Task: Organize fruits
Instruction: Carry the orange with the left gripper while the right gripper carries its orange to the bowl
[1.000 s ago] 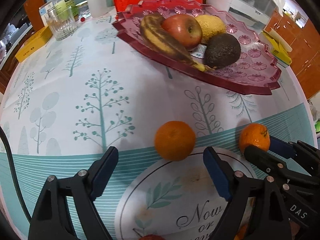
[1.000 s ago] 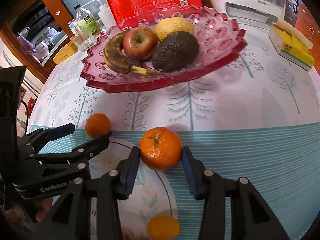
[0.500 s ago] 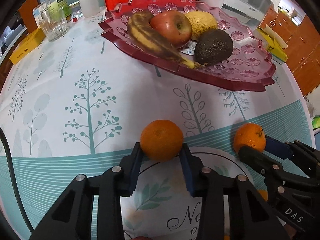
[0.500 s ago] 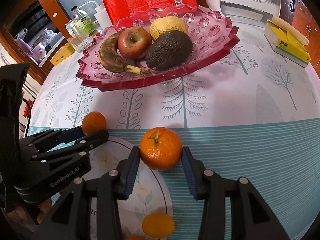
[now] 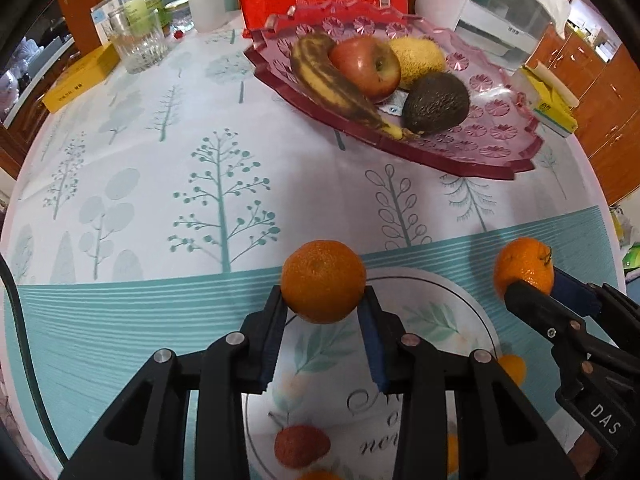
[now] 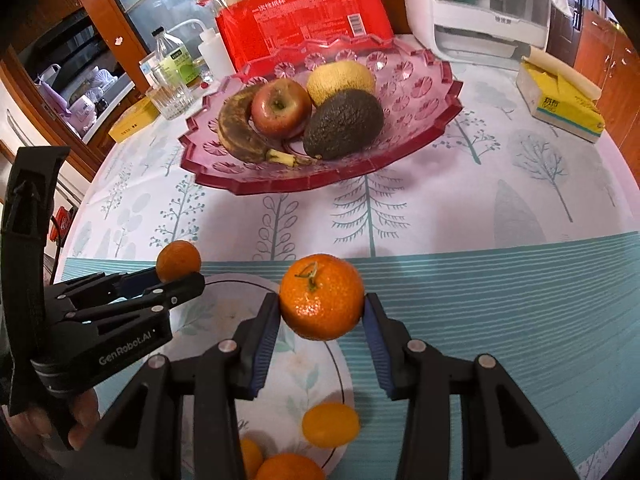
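On the left, the left gripper [image 5: 322, 312], its jaws having just been closing, clamps a smooth round orange tangerine [image 5: 323, 281] between its blue pads. To its right, the right gripper [image 6: 322, 320] pinches a stemmed orange tangerine [image 6: 321, 297]. Farther off stands the red scalloped glass fruit dish [image 6: 420, 92] on the tree-patterned tablecloth [image 5: 160, 184], holding a spotted banana [image 6: 236, 132], red apple [image 6: 281, 108] and dark avocado [image 6: 343, 124].

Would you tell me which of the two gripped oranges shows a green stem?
The orange in the right hand-held gripper; the left one's orange shows only smooth peel.
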